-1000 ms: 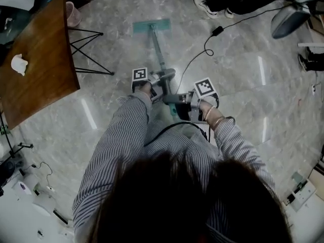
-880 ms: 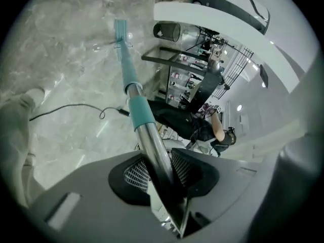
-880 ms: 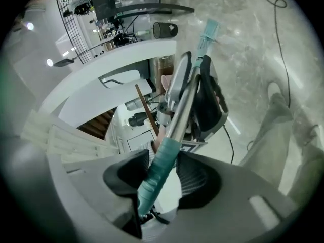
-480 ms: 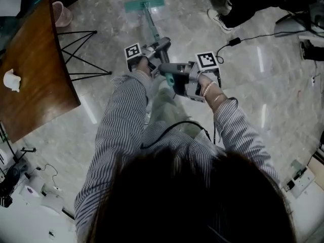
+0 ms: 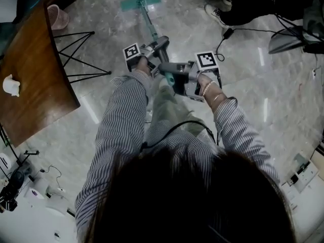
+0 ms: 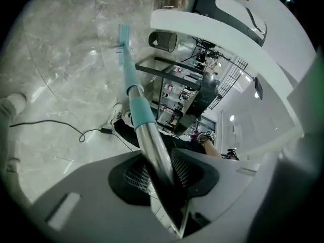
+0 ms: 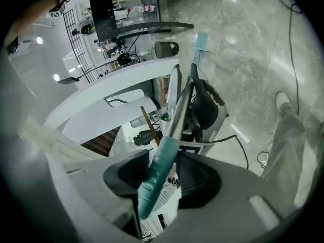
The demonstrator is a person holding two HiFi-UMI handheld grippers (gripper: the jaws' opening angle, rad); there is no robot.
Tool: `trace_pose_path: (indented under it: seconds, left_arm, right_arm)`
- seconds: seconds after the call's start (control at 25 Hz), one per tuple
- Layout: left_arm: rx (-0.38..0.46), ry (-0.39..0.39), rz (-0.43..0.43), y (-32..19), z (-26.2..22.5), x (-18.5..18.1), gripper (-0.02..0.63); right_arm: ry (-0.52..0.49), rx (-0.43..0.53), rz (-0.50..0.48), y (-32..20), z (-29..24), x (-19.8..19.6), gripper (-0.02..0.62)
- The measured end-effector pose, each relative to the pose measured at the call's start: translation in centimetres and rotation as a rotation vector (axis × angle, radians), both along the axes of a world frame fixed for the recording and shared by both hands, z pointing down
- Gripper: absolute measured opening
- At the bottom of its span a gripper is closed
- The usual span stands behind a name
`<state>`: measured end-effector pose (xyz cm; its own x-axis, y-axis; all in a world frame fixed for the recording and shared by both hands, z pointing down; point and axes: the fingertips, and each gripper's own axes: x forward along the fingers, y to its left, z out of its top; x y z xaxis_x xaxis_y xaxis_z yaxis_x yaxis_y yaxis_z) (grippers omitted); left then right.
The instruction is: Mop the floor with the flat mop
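The flat mop's teal head (image 5: 140, 2) lies on the marble floor far ahead, and its pole (image 5: 150, 28) slants back to me. My left gripper (image 5: 163, 43) holds the bare metal pole (image 6: 152, 146), its jaws closing on it. The right gripper (image 5: 167, 70), just behind and to the right, is shut on the teal handle grip (image 7: 159, 168) at the pole's top end. The mop head (image 6: 124, 34) shows small in the left gripper view. In the right gripper view the mop head (image 7: 201, 40) sits beyond the left gripper (image 7: 205, 103).
A brown wooden table (image 5: 30, 75) with black wire legs (image 5: 76, 54) stands at the left, a pink bin (image 5: 55, 14) behind it. A black cable with a power brick (image 5: 228, 33) crosses the floor at upper right, near another person's shoes (image 5: 215, 11). Equipment stands at lower left.
Both grippers have pushed forward together, and the mop head has slid away over the floor. The right gripper has drawn closer to the left one.
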<state>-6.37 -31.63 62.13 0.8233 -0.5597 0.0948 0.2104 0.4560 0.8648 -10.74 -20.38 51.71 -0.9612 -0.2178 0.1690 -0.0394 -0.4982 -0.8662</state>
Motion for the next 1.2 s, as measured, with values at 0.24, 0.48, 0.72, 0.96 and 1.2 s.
trace_pose_path:
  seconds: [0.24, 0.48, 0.72, 0.96, 1.2]
  left_arm:
    - [0.007, -0.008, -0.005, 0.8, 0.7, 0.3, 0.117]
    - [-0.002, 0.005, -0.05, 4.2, 2.0, 1.2, 0.114]
    - [0.019, 0.009, -0.124, 14.0, -0.3, 7.3, 0.115]
    - [0.009, -0.002, -0.182, 23.5, -0.6, 11.7, 0.117]
    - [-0.002, 0.002, -0.102, 34.6, -1.3, 16.6, 0.114]
  right_arm:
    - [0.02, -0.009, -0.047, 1.1, 0.8, 0.4, 0.161]
    - [0.023, -0.016, -0.102, 4.6, 2.1, 1.7, 0.16]
    - [0.004, 0.003, -0.144, 14.7, -0.3, 8.6, 0.161]
    - [-0.028, 0.015, -0.206, 24.2, -0.9, 13.7, 0.166]
    - [-0.061, 0.007, -0.25, 34.8, -1.5, 18.9, 0.167]
